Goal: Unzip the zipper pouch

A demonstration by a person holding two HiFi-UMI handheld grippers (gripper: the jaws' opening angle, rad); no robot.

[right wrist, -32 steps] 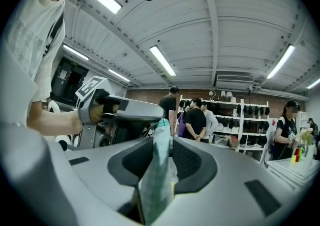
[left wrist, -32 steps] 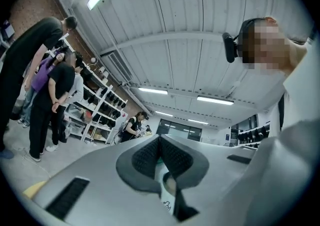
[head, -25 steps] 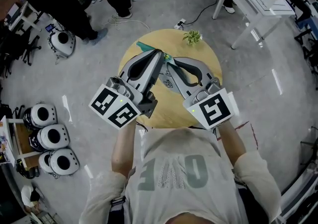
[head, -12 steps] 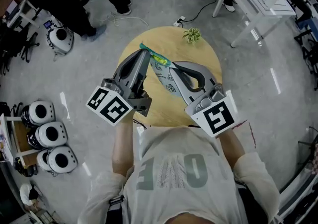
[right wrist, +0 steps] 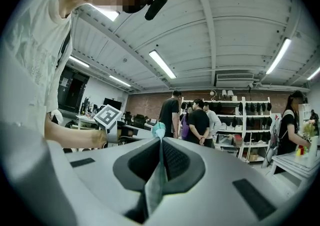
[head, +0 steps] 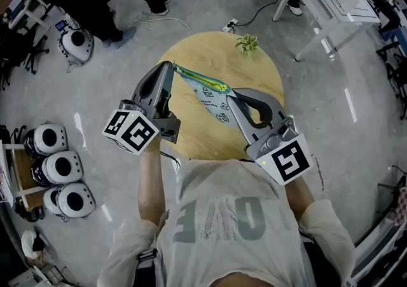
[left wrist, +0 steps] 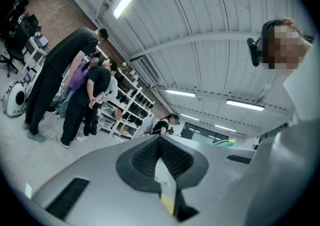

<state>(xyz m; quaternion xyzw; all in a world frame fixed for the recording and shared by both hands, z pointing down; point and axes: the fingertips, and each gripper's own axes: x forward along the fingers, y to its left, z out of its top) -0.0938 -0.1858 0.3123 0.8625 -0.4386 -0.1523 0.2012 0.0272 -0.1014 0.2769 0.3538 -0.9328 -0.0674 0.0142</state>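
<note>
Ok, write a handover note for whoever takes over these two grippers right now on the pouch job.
Left gripper: jaws shut on one end of the zipper pouch, by its green edge.
Right gripper: jaws shut on the pouch's other end.
Pouch: stretched between the two grippers, over the round wooden table.
Done: both grips are set.
Left: the pictures don't show whether the zipper has opened at all. Check that first, then probably draw it open along the green edge.
</note>
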